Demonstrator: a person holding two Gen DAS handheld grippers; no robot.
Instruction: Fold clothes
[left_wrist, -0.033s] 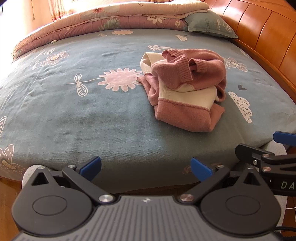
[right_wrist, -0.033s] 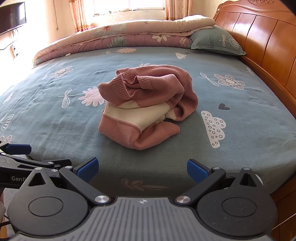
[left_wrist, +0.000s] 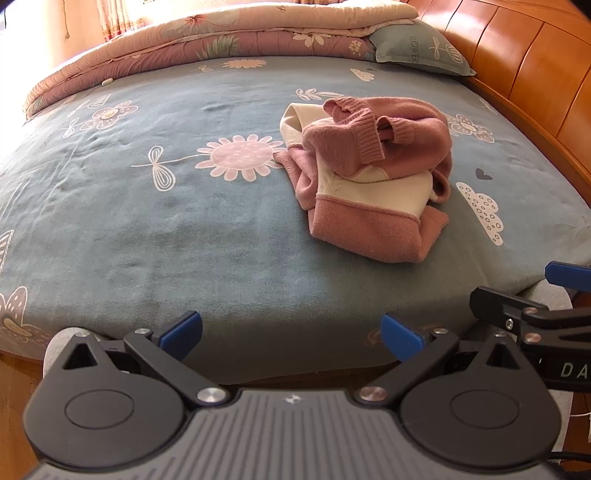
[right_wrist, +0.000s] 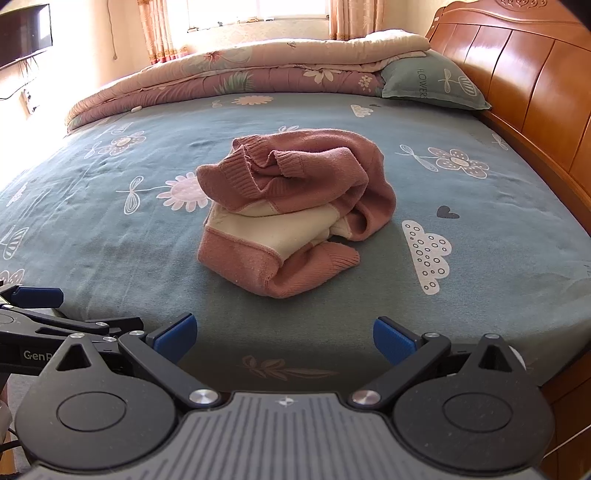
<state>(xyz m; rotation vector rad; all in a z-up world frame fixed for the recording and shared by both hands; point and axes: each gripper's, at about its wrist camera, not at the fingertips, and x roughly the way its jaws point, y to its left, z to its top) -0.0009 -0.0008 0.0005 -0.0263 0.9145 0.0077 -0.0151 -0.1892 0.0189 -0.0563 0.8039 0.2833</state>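
- The sweater, pink with a cream panel, lies in a loose heap on the bed, roughly mid-mattress and well short of the pillow at the headboard.
- Judged from how it lies, folding has not begun: a ribbed cuff sits bunched on top of the heap, another cuff pokes out at its near edge, and the cream part is creased under the pink body. No flat panel or straight fold line shows.
- Left gripper: fingers spread wide, nothing between them. It hovers at the near edge of the bed, well apart from the sweater, which sits ahead and to its right.
- Right gripper: fingers likewise released and empty, at the same near edge, with the sweater straight ahead of it and well apart.
- The two grippers are side by side; each shows at the edge of the other's view.
- Behind the sweater, a folded quilt runs along the far side of the bed; it appears to be no part of the job.
- Left to do, as I judge it: nearly everything. The sweater needs picking up and spreading flat beside where it now lies, sleeves brought in, then the body doubled over.
- The sheet around the sweater is bare, so there is room to spread it out.
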